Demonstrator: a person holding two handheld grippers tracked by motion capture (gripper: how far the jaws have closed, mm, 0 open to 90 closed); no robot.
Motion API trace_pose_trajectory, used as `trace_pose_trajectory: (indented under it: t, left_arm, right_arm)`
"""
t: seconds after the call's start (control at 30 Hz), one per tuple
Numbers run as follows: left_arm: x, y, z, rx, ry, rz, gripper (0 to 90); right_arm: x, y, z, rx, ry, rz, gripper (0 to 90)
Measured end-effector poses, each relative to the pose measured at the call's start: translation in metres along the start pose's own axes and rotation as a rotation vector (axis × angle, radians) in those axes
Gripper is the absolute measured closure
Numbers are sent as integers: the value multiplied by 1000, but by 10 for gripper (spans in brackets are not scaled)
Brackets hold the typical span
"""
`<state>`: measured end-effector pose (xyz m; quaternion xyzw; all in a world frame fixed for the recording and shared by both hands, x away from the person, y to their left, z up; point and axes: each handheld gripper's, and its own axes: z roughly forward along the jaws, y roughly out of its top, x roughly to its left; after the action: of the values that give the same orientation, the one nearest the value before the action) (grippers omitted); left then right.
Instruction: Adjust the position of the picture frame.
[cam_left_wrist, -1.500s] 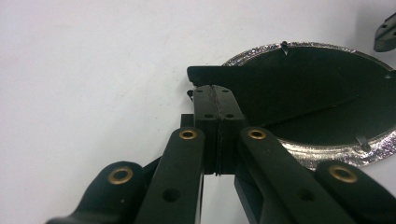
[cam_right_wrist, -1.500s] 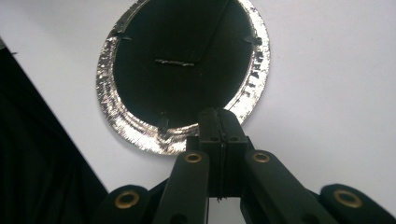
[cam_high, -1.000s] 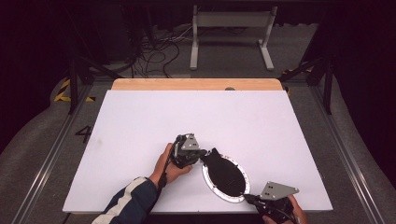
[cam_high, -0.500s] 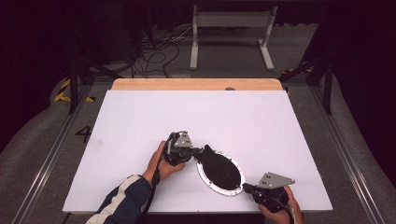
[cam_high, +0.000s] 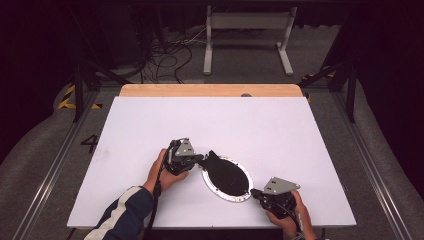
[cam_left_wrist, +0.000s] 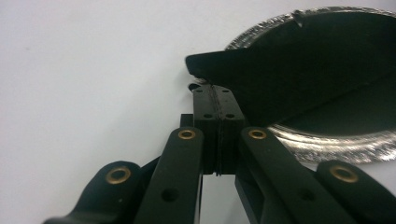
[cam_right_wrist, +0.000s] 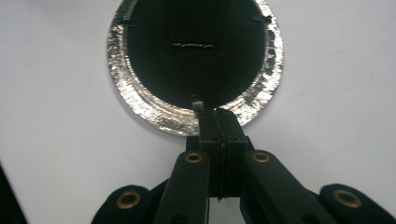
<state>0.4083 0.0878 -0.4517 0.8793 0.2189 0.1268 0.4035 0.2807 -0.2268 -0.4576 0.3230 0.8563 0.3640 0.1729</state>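
Observation:
A round foil dish (cam_high: 216, 189) with a black lid (cam_high: 227, 176) lies on the white table (cam_high: 215, 125), front of centre. My left gripper (cam_high: 202, 159) is at the dish's left end, shut on the lid's edge. In the left gripper view the lid (cam_left_wrist: 299, 70) is raised at that edge above the foil rim (cam_left_wrist: 327, 144), and the gripper (cam_left_wrist: 215, 88) pinches it. My right gripper (cam_high: 256, 192) is at the dish's near right rim. In the right gripper view it (cam_right_wrist: 212, 111) is shut on the foil rim (cam_right_wrist: 154, 114), with the black lid (cam_right_wrist: 196, 60) beyond.
The white board has a wooden strip (cam_high: 210, 90) along its far edge. Metal rails (cam_high: 370, 165) run along both sides. A white stand (cam_high: 247, 30) and cables (cam_high: 170, 50) sit on the floor behind the table.
My left gripper has drawn to the left with the lid's edge. The right gripper has moved forward and left to the dish's rim, and the dish has shifted slightly left.

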Motion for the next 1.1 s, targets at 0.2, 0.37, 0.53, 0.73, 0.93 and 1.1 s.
trace_pose_trajectory:
  t: [0.2,0.37,0.53,0.73,0.93,1.1]
  left_arm:
    - [6,3,8,-6,6,-26,875]
    - [8,5,13,19,-17,-9,862]
    - [6,5,9,39,-24,17,900]
    - [7,-2,-1,64,-39,19,900]
    - [7,-9,-8,102,-40,37,900]
    - [11,-18,-19,111,-35,30,900]
  right_arm:
    - [14,0,0,8,67,-36,900]
    - [19,1,1,4,66,-55,900]
    - [20,3,3,7,47,-64,900]
    - [16,5,6,5,16,-45,900]
    - [14,10,12,11,-44,-52,900]
    - [4,21,24,13,-74,-32,900]
